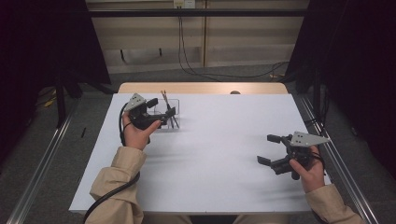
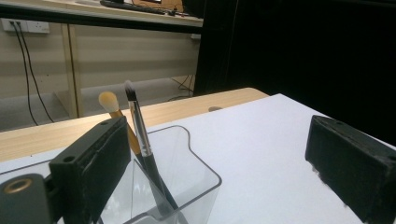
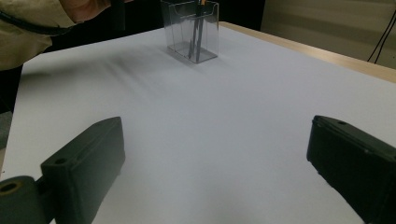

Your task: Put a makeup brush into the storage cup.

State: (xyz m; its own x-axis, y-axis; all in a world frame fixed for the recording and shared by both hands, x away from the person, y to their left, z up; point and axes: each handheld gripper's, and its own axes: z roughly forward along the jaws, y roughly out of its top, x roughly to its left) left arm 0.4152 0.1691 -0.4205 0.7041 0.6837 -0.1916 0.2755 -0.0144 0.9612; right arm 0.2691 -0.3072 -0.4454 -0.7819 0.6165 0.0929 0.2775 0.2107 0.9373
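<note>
High view has the left gripper (image 1: pixel 161 112) spread wide and empty beside the clear holder (image 1: pixel 173 103), both brushes (image 2: pixel 140 135) already standing inside (placing looks done), while the right gripper (image 1: pixel 271 149) waits open and empty, well apart.

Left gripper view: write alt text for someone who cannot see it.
Two makeup brushes stand tilted in a clear plastic holder on a white table. The left claw frames them, jaws wide apart with nothing held. Behind are a wooden table edge and a beige wall.
</note>
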